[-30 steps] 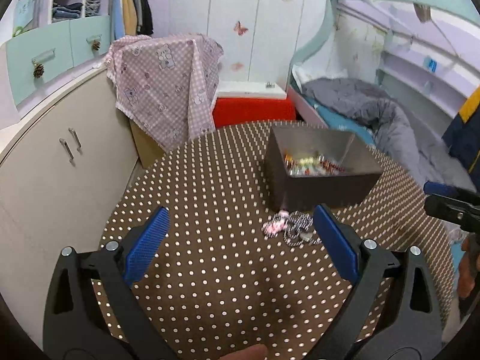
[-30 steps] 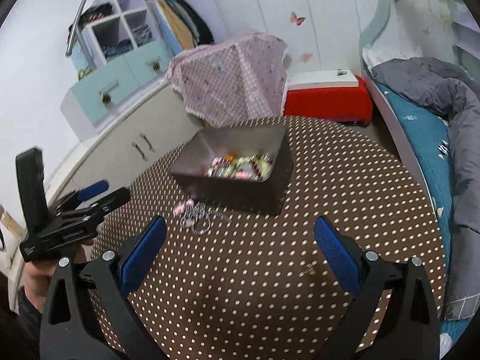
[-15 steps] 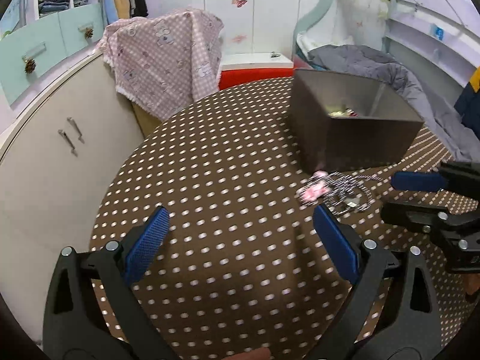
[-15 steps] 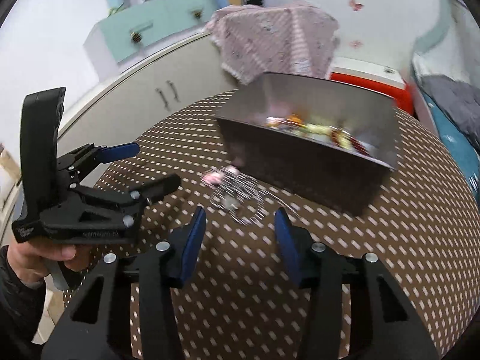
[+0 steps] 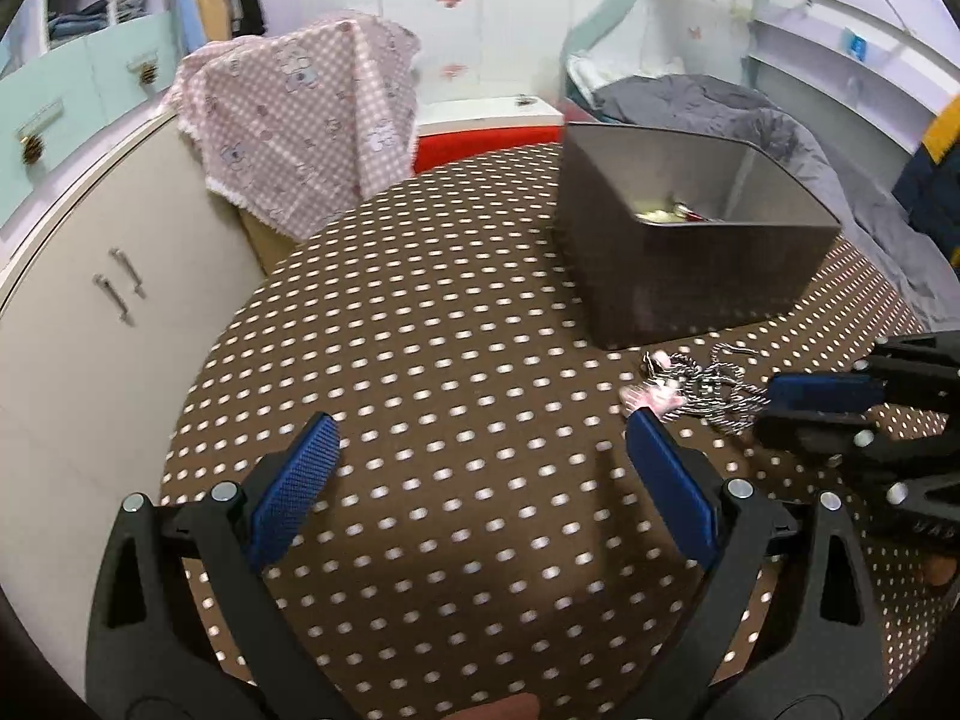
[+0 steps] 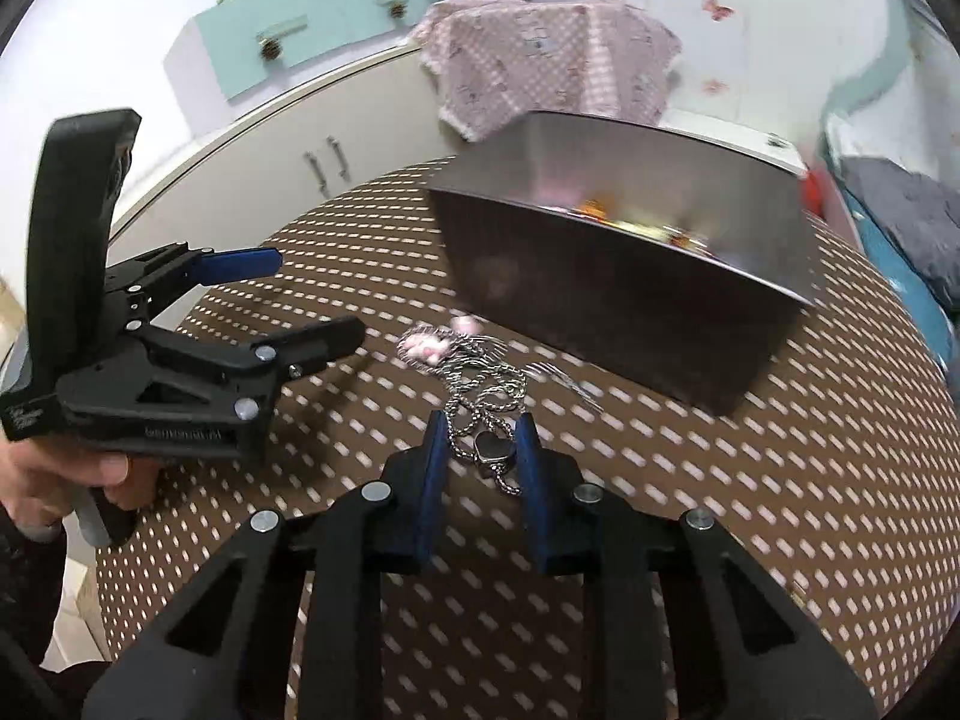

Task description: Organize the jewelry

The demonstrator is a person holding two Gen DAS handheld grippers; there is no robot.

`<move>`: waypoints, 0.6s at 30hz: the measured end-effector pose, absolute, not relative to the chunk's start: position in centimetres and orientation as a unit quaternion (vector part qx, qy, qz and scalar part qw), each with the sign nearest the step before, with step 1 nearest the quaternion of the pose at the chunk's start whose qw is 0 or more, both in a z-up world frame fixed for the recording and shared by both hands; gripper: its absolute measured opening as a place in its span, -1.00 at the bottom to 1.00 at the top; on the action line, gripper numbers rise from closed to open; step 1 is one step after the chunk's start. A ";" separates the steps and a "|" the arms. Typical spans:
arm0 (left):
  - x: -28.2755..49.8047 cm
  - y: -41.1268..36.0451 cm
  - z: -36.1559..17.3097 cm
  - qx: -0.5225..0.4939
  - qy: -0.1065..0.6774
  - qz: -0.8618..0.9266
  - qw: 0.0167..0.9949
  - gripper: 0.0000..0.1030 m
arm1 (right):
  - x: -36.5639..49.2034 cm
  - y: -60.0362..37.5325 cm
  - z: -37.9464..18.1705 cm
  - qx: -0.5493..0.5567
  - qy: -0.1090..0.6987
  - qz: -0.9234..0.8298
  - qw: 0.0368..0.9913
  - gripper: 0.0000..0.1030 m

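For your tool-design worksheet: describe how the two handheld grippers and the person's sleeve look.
Both the left gripper and the right gripper are black plastic clamp frames with silver rivets and textured blue pads on the jaws. The left one has a tall black handle with faint lettering. The sleeve is dark.

**Dotted counter, box and tangled chains**

The counter (image 5: 420,360) is round and covered in brown cloth with pale dots. A dark rectangular box (image 5: 690,276) stands directly on it, open at the top, with small coloured pieces lying inside. Just in front of the box, near its front corner and not touching its wall, a tangle of silver chains (image 6: 480,378) lies on the cloth. A small pink piece (image 6: 429,348) sits at the end of the tangle nearest the box, and a dark heart-shaped pendant (image 6: 495,449) lies at the end farthest from it. The cloth on the other side of the box is bare dotted fabric
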State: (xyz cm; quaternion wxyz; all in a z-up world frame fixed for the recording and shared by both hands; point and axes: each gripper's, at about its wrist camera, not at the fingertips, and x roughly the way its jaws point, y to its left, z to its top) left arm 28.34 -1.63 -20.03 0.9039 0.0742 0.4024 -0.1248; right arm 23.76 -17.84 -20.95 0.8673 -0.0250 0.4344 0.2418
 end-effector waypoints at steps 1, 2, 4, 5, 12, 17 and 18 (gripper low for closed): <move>28.4 -2.1 -20.1 0.080 0.403 -0.130 0.902 0.83 | 23.5 -18.2 -20.7 -0.020 0.434 0.238 0.869 -0.59; 28.4 -2.7 -20.1 0.088 0.403 -0.137 0.900 0.83 | 23.2 -19.0 -20.6 -0.009 0.435 0.234 0.869 -0.59; 28.3 -3.4 -20.2 0.098 0.405 -0.147 0.897 0.83 | 22.6 -20.0 -20.3 0.007 0.434 0.230 0.871 -0.59; 28.2 -3.8 -20.3 0.100 0.406 -0.152 0.896 0.83 | 22.3 -20.4 -20.2 0.014 0.434 0.229 0.871 -0.59; 27.0 -5.3 -20.2 0.097 0.411 -0.189 0.887 0.83 | 21.0 -21.3 -18.8 0.051 0.423 0.251 0.869 -0.59; 25.6 -6.7 -20.4 0.115 0.410 -0.213 0.880 0.83 | 19.8 -21.8 -17.2 0.074 0.406 0.267 0.871 -0.59; 25.4 -6.9 -20.4 0.116 0.409 -0.218 0.878 0.83 | 19.7 -22.3 -17.0 0.087 0.402 0.274 0.869 -0.59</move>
